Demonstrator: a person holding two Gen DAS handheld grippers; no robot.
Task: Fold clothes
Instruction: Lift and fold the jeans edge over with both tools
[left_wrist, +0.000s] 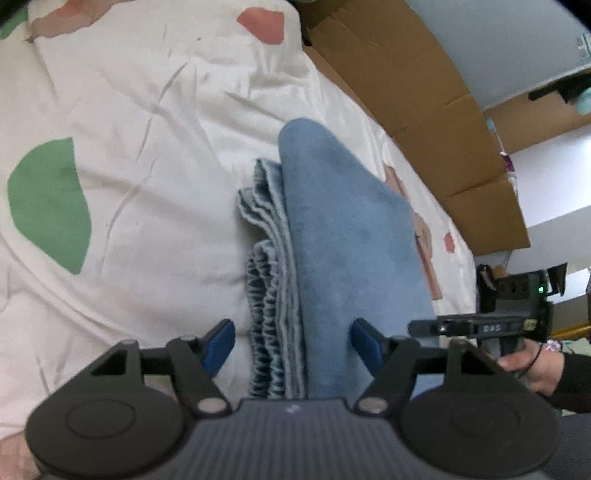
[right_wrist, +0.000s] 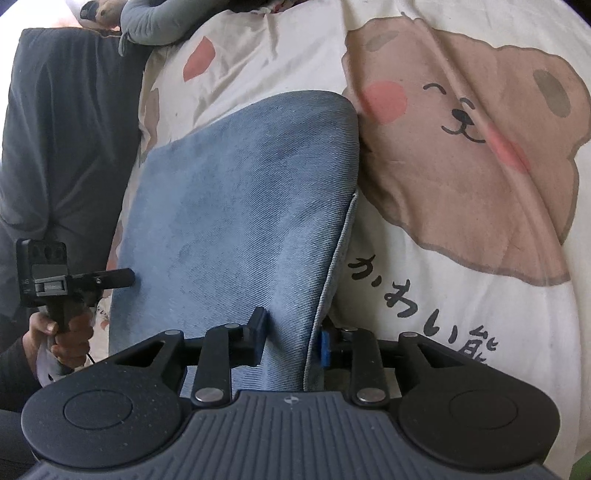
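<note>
- On top of a white quilt (left_wrist: 155, 122) printed with green and pink blobs and a tan cartoon bear (right_wrist: 472, 155), a folded blue denim-like garment (left_wrist: 332, 236) lies in a thick stack, its gathered elastic waistband edge (left_wrist: 267, 306) showing on the left side of the pile in the left wrist view.
- Left gripper (left_wrist: 293, 349): black frame with blue pads, jaws standing wide apart. The garment stack sits between them, right pad just about touching the cloth, left pad clear of it with bare quilt in the gap, so it's not pinching anything.
- Right gripper (right_wrist: 291, 338): jaws much narrower, with a fold of the same blue garment (right_wrist: 243, 192) running between them. Both fingers sit right against the fabric; can't tell if they're really squeezing.
- Each camera catches the other gripper out to the side, held by a hand (right_wrist: 61, 334) in a dark sleeve.
- Brown cardboard (left_wrist: 413, 92) stands along the far edge of the bed.
</note>
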